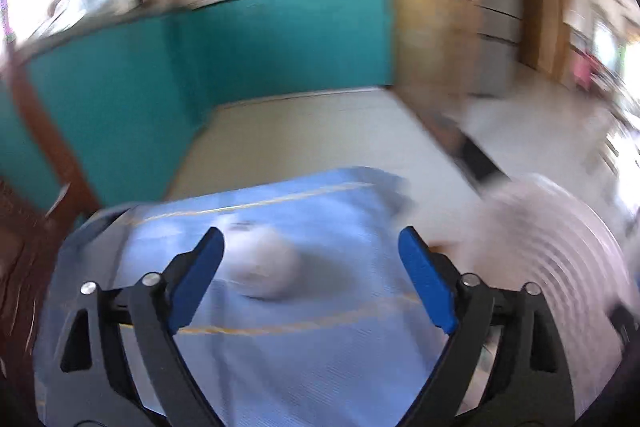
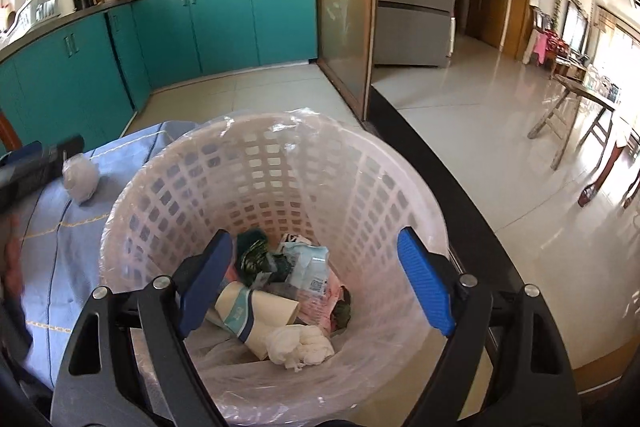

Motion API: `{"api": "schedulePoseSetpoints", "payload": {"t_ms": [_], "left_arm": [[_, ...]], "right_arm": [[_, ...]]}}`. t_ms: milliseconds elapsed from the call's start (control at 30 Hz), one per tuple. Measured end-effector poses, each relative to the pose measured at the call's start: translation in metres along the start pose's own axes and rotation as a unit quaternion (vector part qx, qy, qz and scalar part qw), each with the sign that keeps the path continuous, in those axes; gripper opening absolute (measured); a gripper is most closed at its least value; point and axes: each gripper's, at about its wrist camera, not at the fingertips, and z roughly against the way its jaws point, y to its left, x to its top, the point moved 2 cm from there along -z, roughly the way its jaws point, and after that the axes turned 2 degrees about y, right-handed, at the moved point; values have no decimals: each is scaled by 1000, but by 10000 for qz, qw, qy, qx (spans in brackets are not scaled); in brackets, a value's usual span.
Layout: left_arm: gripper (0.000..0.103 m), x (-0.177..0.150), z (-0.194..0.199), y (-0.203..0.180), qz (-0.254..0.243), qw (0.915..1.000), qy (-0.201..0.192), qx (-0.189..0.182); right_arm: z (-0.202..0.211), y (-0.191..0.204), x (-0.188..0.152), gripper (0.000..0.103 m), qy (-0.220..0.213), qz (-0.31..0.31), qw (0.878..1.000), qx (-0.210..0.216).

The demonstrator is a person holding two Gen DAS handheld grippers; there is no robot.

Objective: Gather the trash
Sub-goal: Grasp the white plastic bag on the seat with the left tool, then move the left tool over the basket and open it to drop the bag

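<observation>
1. Two hand-held grippers show, each with its blue-padded jaws spread wide and nothing between the pads.
2. The left hand-held gripper (image 1: 310, 281) hangs over a light blue cloth (image 1: 320, 367) covering the worktop. Its view is smeared by motion blur.
3. A white crumpled wad (image 1: 266, 269) lies on the cloth inside the gap of the left jaws, nearer the pad at 9 o'clock; the blur hides whether that pad touches it.
4. In the right wrist view the same wad (image 2: 80, 177) sits at 10 o'clock of the basket, just beside its rim, with the left hand-held gripper's dark tip (image 2: 40, 163) right by it.
5. The right hand-held gripper (image 2: 316, 279) is poised above the mouth of a pale pink lattice basket (image 2: 280, 167) lined with a clear bag.
6. On the basket's bottom, between and below the right jaws, lie a paper cup (image 2: 260, 311), a white tissue wad (image 2: 300, 347) at 6 o'clock, wrappers (image 2: 308, 267) and a dark green scrap (image 2: 256, 255).
</observation>
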Motion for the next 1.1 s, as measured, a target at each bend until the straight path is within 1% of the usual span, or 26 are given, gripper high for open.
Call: {"api": "schedulePoseSetpoints", "payload": {"t_ms": [67,100,133,200,233,267,333,400,433,467,567,700,833,933,1000,1100], "left_arm": [[91,5,-27,27,328,9991,225,140],[91,5,-36,34,392,9986,340,125],[91,6,-44,39,434,9980,441,91],[91,2,-58,47,524,9965,647,-93],[89,0,-62,48,528,9959,717,-168],[81,-2,-67,46,507,9956,776,-168],[69,-8,-72,48,423,9952,871,-156],[58,-17,-79,49,365,9939,995,-301],[51,-20,-80,48,331,9934,1040,-354],[45,-25,-77,51,304,9935,1039,-347],[37,-30,-69,54,203,9947,944,-352],[35,-36,-42,53,195,9963,735,-392],[35,-36,0,43,122,9977,337,-574],[35,-34,34,26,-94,9969,34,-786],[35,-32,48,14,-240,9960,-64,-862],[36,-31,67,-12,-491,9944,-212,-913]], "right_arm": [[-2,4,0,83,40,46,10000,67],[-3,6,0,83,62,64,9999,92],[-5,9,-1,83,96,97,9998,113],[-7,14,-1,83,138,164,9997,126],[-9,17,-1,83,155,203,9996,136],[-9,19,-1,83,167,229,9995,146],[-11,23,-1,83,186,282,9993,170],[-12,28,-2,83,201,351,9990,187],[-12,29,-2,83,205,374,9989,191],[-12,30,-3,83,209,394,9988,200],[-12,35,-2,83,184,451,9985,254],[-6,45,-2,83,24,598,9976,338],[12,62,-4,83,-407,986,9935,402],[26,73,-7,83,-666,1271,9888,420],[30,74,-8,83,-697,1325,9878,439],[35,66,-11,83,-737,1251,9890,292]]}}
